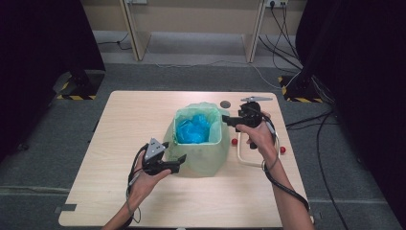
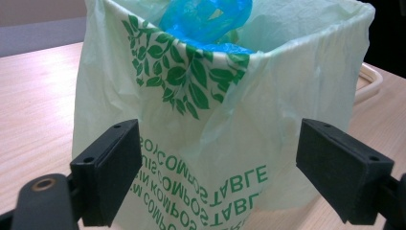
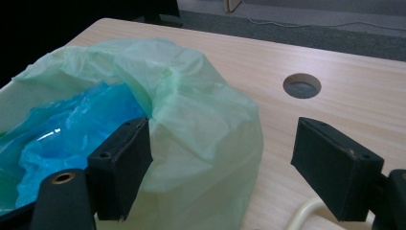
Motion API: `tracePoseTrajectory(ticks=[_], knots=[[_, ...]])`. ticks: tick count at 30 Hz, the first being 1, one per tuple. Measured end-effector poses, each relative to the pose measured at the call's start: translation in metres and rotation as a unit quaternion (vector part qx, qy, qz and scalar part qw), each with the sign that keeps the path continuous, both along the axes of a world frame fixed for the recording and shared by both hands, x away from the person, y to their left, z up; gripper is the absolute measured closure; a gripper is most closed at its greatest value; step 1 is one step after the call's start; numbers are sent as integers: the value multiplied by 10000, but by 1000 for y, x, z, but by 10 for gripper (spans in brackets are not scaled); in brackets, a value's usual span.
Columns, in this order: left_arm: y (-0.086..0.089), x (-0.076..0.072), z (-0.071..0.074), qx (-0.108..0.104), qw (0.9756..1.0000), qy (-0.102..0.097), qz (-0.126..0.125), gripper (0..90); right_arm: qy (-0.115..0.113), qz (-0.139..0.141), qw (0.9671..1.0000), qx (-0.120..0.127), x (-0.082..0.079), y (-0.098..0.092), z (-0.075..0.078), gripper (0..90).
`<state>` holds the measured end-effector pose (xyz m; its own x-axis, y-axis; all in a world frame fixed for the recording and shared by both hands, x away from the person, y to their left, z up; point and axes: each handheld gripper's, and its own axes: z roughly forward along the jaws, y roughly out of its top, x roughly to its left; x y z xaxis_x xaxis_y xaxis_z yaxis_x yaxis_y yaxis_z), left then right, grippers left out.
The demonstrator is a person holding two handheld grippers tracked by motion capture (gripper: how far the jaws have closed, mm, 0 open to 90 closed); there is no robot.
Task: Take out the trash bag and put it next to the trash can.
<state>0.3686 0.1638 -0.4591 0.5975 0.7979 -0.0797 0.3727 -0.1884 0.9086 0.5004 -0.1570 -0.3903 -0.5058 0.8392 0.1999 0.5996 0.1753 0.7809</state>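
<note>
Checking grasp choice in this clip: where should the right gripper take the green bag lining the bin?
Probably at the loose fold of the green bag draped over the bin's far corner, coming from outside and above. The right gripper is open there, one jaw already over the rim, and the bunched film offers something to pinch.

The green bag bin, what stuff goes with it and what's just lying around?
Part of the job:
green compostable bag
bin it lines
blue plastic inside
left claw, open
right claw, open

Just lying about:
two red balls
white loop handle
table's cable hole
</note>
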Motion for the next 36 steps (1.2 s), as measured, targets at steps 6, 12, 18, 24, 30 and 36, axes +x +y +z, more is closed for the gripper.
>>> tracePoseTrajectory(ticks=[6,12,18,24,30,36], knots=[[0,1,3,35,10000,-56,0,161,24,110,9999,-89,12,15,6,232],[-4,2,6,46,9999,-84,-30,187,66,251,9994,-249,23,36,10,286],[-11,3,7,222,9996,-162,-86,259,215,340,9973,-613,35,51,1,405],[-8,1,7,377,9990,-253,-35,374,312,507,9932,-997,40,60,-11,561],[-4,-3,11,408,9987,-303,7,538,184,655,9916,-1103,35,63,-9,730],[2,-10,16,377,9979,-527,-18,746,-8,516,9927,-1090,31,61,-1,776]])
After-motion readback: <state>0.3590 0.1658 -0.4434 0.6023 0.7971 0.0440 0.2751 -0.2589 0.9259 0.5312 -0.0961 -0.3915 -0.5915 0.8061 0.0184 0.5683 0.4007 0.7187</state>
